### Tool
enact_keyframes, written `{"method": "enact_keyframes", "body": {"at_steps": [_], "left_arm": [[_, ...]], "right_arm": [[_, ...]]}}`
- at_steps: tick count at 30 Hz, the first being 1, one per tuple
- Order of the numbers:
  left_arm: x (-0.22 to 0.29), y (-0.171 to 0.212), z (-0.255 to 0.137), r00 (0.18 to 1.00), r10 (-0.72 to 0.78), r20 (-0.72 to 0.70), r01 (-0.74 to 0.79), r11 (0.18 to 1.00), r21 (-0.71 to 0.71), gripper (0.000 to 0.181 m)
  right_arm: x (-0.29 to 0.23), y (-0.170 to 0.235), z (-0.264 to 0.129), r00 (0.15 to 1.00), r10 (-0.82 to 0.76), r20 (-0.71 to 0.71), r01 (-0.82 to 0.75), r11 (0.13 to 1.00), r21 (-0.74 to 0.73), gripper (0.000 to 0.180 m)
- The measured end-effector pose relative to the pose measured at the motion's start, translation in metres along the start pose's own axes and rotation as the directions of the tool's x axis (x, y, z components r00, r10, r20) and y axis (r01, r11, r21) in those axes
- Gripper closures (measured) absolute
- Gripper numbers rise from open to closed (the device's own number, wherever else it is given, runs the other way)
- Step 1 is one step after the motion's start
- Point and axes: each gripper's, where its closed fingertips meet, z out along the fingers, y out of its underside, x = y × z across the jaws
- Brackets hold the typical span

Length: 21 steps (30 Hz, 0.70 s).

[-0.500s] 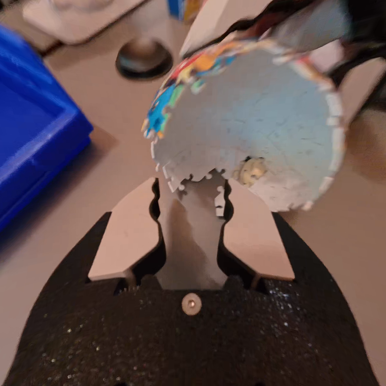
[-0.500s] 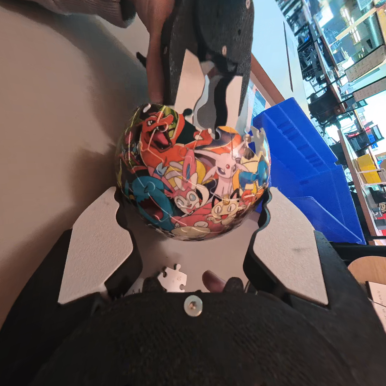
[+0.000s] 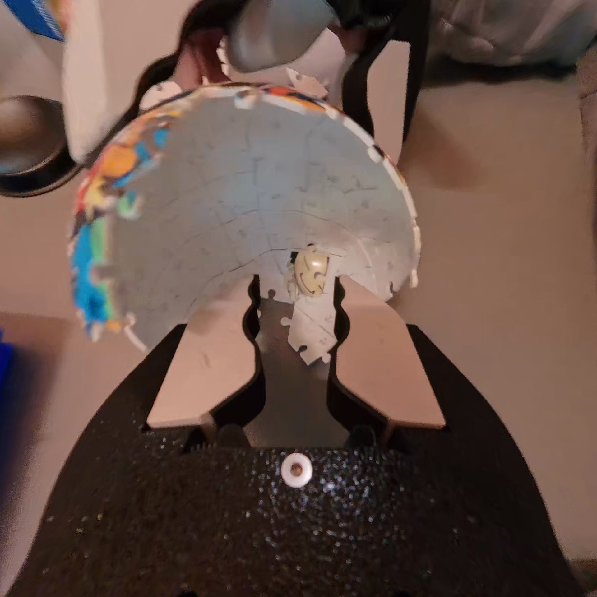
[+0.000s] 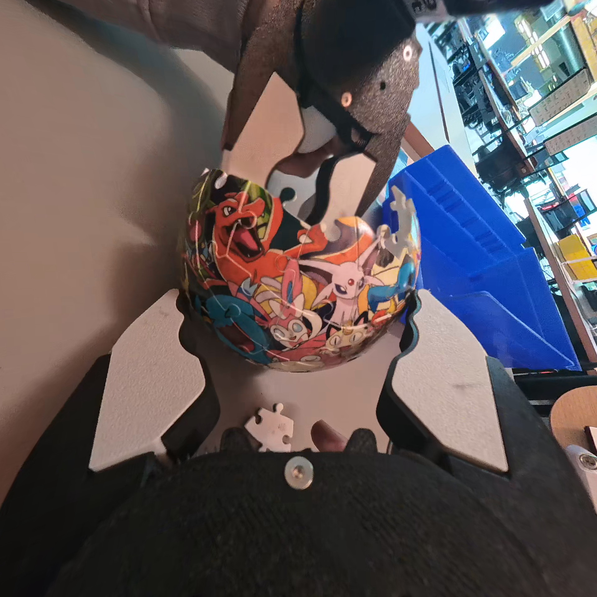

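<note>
A puzzle ball (image 4: 300,284) printed with colourful cartoon creatures is an unfinished shell, open at the top. My right gripper (image 4: 297,297) is shut on it, one finger on each side. The left wrist view looks into the shell's white inside (image 3: 245,200). My left gripper (image 3: 295,284) is at the shell's jagged rim with its jaws a little apart. A white puzzle piece (image 3: 310,336) sits in the gap against the right finger, clear of the left finger. The left gripper also shows in the right wrist view (image 4: 307,193), above the ball's rim notch.
A loose white puzzle piece (image 4: 271,429) lies on the pale table (image 4: 64,226) under my right gripper, beside a person's fingertip (image 4: 326,436). A blue bin (image 4: 478,265) stands right of the ball. A black round object (image 3: 26,145) lies at the left. The gap from one gripper's tips to the other's is roughly 4 cm. The black round object (image 3: 26,145) is about 20 cm from both grippers' fingertips.
The ball fills more of both views. The white piece now reaches further down between my left fingers. The blue bin has slid almost out of the left view.
</note>
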Motion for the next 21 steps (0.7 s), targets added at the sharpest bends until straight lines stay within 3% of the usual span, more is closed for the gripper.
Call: {"method": "enact_keyframes", "body": {"at_steps": [6,9,13,16,18,21], "left_arm": [[-0.005,0.004,0.016,1.000,-0.011,-0.004,0.010,0.996,-0.085,0.144],[-0.014,0.000,0.014,0.998,-0.006,0.069,0.012,0.996,-0.086,0.132],[-0.009,-0.007,0.004,0.997,-0.003,0.078,0.006,0.999,-0.046,0.130],[-0.008,-0.023,-0.024,0.990,-0.085,0.111,0.075,0.993,0.090,0.121],[-0.015,-0.033,-0.052,0.963,-0.215,0.160,0.172,0.954,0.247,0.115],[-0.046,-0.014,-0.089,0.798,-0.549,0.249,0.398,0.790,0.466,0.106]], "right_arm": [[0.003,0.002,-0.003,1.000,0.022,-0.018,-0.021,1.000,0.014,0.057],[0.005,0.002,-0.003,0.999,0.046,-0.028,-0.045,0.998,0.032,0.055],[0.005,0.004,-0.001,0.998,0.038,-0.045,-0.036,0.999,0.030,0.053],[0.005,0.001,0.000,0.998,0.028,-0.059,-0.026,0.999,0.032,0.052],[0.004,-0.004,0.001,0.997,0.012,-0.075,-0.009,0.999,0.040,0.051],[-0.001,-0.012,0.003,0.996,-0.004,-0.090,0.010,0.998,0.067,0.050]]}}
